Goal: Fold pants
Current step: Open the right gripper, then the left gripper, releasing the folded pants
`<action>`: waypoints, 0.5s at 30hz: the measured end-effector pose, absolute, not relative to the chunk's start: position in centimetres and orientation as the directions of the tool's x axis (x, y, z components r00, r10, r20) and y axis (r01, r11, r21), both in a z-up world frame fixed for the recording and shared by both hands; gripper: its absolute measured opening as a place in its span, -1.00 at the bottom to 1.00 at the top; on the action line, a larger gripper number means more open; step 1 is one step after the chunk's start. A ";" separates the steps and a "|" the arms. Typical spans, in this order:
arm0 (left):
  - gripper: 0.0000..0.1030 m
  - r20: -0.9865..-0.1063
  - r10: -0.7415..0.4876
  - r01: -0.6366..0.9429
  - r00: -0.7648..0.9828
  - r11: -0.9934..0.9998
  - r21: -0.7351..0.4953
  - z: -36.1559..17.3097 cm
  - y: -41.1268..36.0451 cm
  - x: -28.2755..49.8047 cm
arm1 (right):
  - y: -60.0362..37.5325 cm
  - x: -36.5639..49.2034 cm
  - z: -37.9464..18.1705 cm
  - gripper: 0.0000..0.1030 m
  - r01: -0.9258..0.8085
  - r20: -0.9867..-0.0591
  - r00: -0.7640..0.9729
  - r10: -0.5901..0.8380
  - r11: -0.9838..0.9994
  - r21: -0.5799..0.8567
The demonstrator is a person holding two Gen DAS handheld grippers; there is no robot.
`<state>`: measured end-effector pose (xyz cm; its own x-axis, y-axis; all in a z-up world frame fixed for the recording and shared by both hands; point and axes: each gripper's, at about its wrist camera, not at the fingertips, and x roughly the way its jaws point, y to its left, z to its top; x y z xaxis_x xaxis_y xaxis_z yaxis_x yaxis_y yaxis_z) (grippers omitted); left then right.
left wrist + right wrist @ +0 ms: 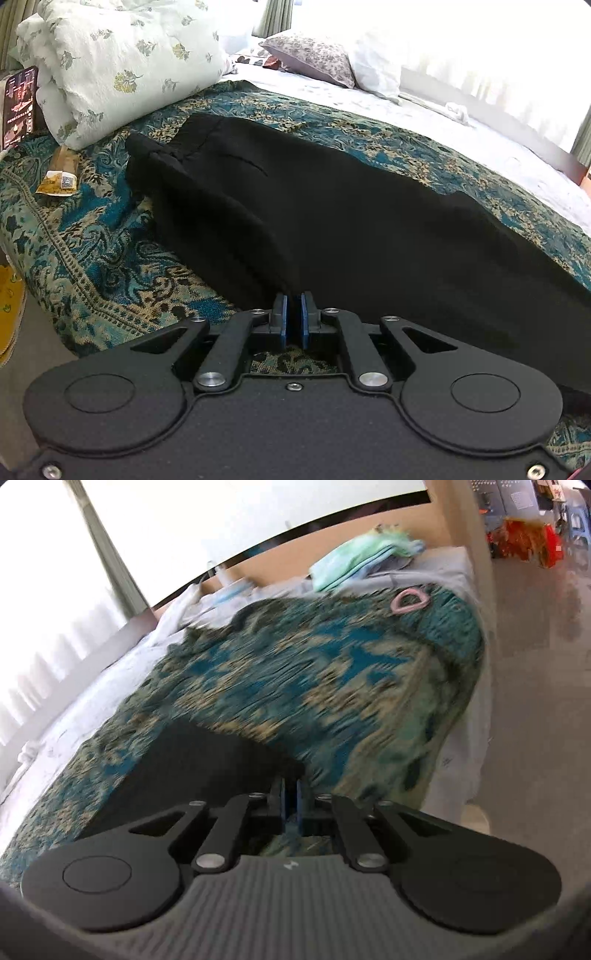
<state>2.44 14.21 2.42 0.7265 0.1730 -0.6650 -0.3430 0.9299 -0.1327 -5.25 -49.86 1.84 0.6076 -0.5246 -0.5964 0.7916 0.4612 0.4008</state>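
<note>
On the bed (424, 122), over a teal patterned throw (110, 240), the black pants (332, 221) are laid out lengthwise, waistband end toward the floral pillow (122, 62). The legs appear already stacked one over the other, so the first lengthwise fold is judged done; crosswise folds are still left.

Left hand-held gripper (294, 314): blue pads seen nearly together at the pants' near edge; whether cloth is pinched between them cannot be told. Right hand-held gripper (291, 794): fingers drawn close at a corner of the pants (207, 764) in the right wrist view; frame is motion-blurred, so grip on the cloth cannot be confirmed.

Surroundings, by size:
- a second, purple-print pillow (314, 55) lies far side, well apart from the pants
- folded green cloth (351, 565) at the bed's far end
- phone (20, 107) propped beside the floral pillow
- yellow packet (61, 177) on the throw, near the waistband end
- pink ring (410, 602) on the throw

Nothing is seen lying on the pants. The packet and floral pillow are judged the closest obstructions if the fold is carried toward the waistband.
</note>
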 end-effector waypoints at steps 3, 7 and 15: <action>-0.81 -0.661 0.183 -0.336 0.728 0.935 -0.111 2.4 13.9 2.5 | -50.9 -6.8 2.1 -0.80 0.801 -0.591 0.599 -0.541 0.428 0.419; -0.77 -0.654 0.195 -0.329 0.731 0.940 -0.088 2.3 13.7 2.5 | -50.8 -8.1 2.6 -0.72 0.805 -0.578 0.593 -0.560 0.416 0.422; -0.76 -0.647 0.193 -0.314 0.737 0.947 -0.075 2.2 13.7 2.3 | -45.8 -5.5 4.8 -0.19 0.696 -0.502 0.711 -0.493 0.595 0.401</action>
<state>2.32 13.74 2.23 0.7374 0.1930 -0.6473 -0.3137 0.9466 -0.0751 -5.47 -45.82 4.80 0.7106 -0.4931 -0.5019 0.6964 0.5951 0.4012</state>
